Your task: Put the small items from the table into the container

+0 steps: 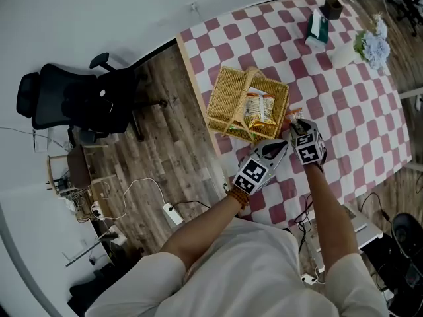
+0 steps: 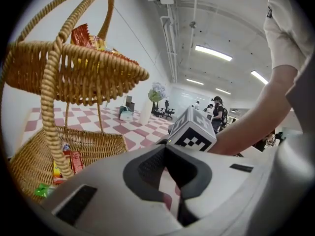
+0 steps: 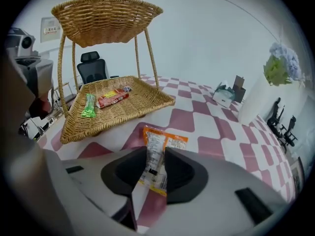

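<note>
An orange-and-white snack packet lies flat on the checked tablecloth, just in front of the two-tier wicker basket. My right gripper hangs over the packet, open, with the packet showing in the gap between the pads and untouched. In the head view the packet peeks out beyond the right gripper. My left gripper is shut and holds nothing, close beside the basket. The lower tray holds a green packet and a red packet. Snack bags lie in the upper tier.
A white vase of pale flowers and a green tissue box stand at the table's far end. The basket sits near the table's left edge. An office chair stands on the wood floor beyond that edge.
</note>
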